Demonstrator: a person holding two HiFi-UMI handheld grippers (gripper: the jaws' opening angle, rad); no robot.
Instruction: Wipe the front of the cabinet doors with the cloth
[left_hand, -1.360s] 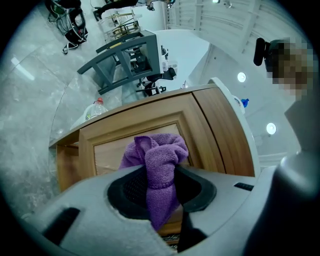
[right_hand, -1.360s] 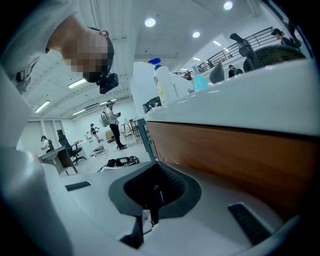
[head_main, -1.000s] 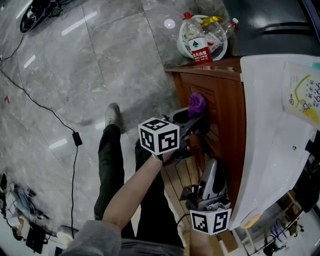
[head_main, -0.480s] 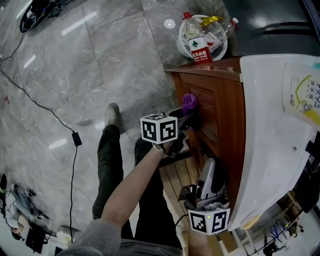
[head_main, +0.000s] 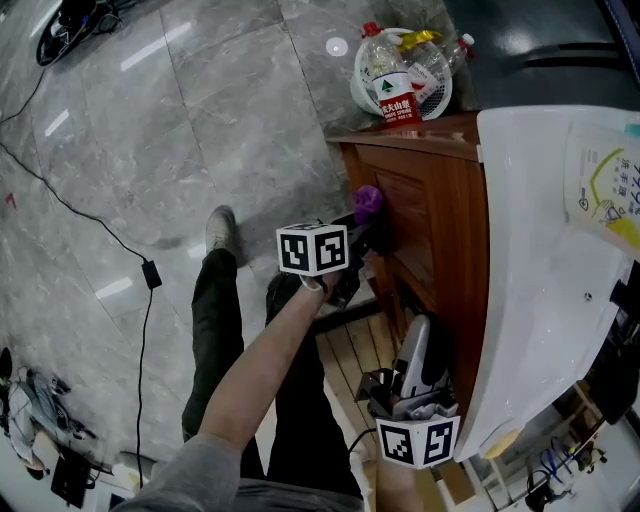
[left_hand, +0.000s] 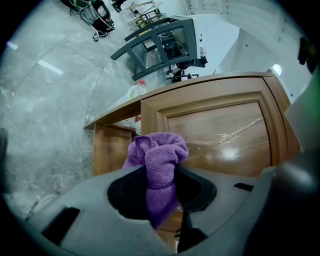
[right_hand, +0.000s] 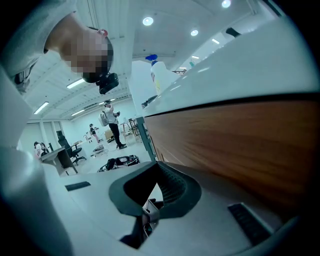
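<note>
One purple cloth (left_hand: 159, 152) pinched in the left claw (left_hand: 160, 174), beside the cabinet door (left_hand: 220, 132), right claw (right_hand: 159, 174) closed, empty.

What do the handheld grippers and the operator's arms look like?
Both the left gripper and right gripper have grey moulded bodies, black ribbed jaw pads. Each carries a white cube with black square markers. A grey sleeve covers the left upper arm; forearm bare.

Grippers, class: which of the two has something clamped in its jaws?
The left gripper: its jaws pinch the purple terry cloth before the brown wooden cabinet door; the right gripper holds nothing.
</note>
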